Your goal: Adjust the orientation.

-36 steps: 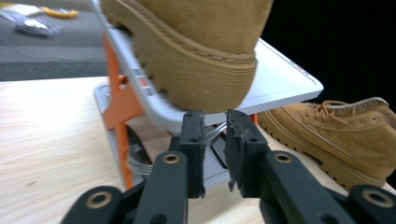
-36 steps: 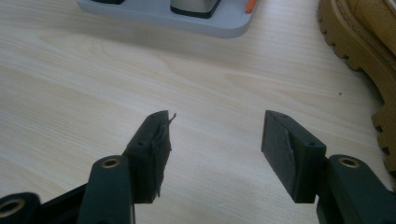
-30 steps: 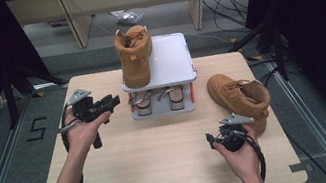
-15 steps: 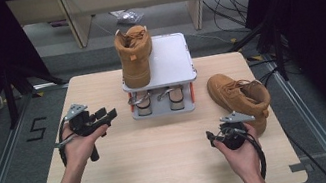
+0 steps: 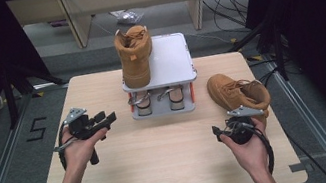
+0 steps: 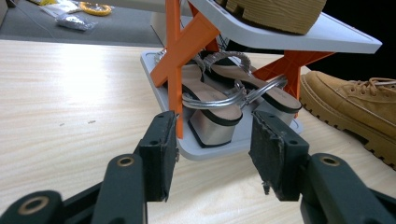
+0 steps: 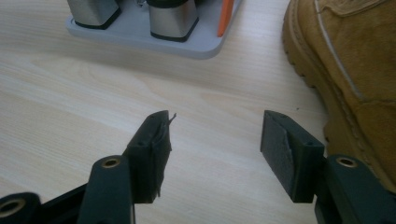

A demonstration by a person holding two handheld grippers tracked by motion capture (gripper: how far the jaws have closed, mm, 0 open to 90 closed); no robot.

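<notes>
Two-tier shoe rack (image 5: 173, 59) at the far centre of the desk (image 5: 161, 152). One tan boot (image 5: 135, 55) stands on the left of the upper shelf; a pair of silver heeled sandals (image 6: 219, 105) occupies the lower shelf. A second tan boot (image 5: 238, 93) lies on the desk right of the rack. Left gripper (image 5: 105, 118), near left: jaws have just been opening, released, nothing between them. Right gripper (image 5: 219, 131), just beside the second boot: jaws released, empty.

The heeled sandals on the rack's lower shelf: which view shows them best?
The left gripper view: the heeled sandals sit close ahead, with straps, insoles and silver heels plain. The high view shows the pair small under the rack's top shelf. The right gripper view catches just their heels.
</notes>
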